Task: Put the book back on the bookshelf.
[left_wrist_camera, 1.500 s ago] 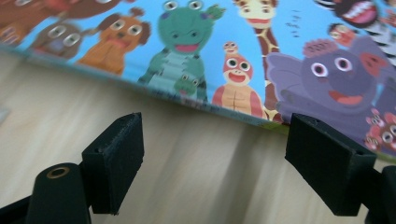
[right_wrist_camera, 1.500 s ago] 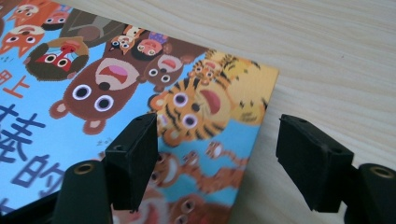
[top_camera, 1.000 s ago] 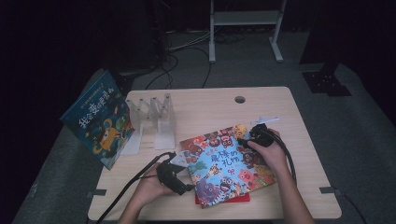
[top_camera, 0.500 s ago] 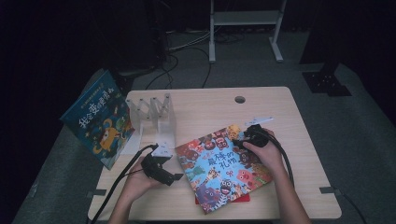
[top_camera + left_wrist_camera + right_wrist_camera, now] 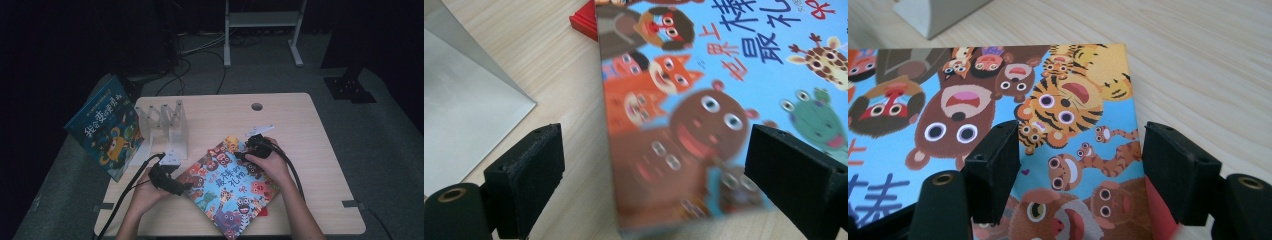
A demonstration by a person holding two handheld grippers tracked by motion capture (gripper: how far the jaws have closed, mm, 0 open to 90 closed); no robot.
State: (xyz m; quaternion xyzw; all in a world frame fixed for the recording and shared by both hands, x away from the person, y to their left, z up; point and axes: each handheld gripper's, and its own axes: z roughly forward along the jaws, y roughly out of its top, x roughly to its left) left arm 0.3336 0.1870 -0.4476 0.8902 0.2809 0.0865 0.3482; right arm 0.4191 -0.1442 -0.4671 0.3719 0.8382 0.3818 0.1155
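Dark surroundings frame a pale wooden counter (image 5: 300,130). A picture book (image 5: 227,189) with cartoon animals lies flat near the front edge, over a red book (image 5: 585,21). The left claw (image 5: 187,186), jaws spread and just widened, sits at the book's left edge. The right claw (image 5: 240,156) rests over its far corner, jaws apart and narrowing, pinching nothing. A clear rack (image 5: 167,125) stands behind.

Animal picture book (image 5: 227,187), centre-bottom of high view: cover title in dark blue Chinese chars, approx. "最棒的礼物". In left gripper view, upper right, same cover reads "世界上" in red w/ big blue "最" and "礼" beside it.

Blue book (image 5: 106,127), left edge of high view: white Chinese title, starts "我会变…", rest too small to read.
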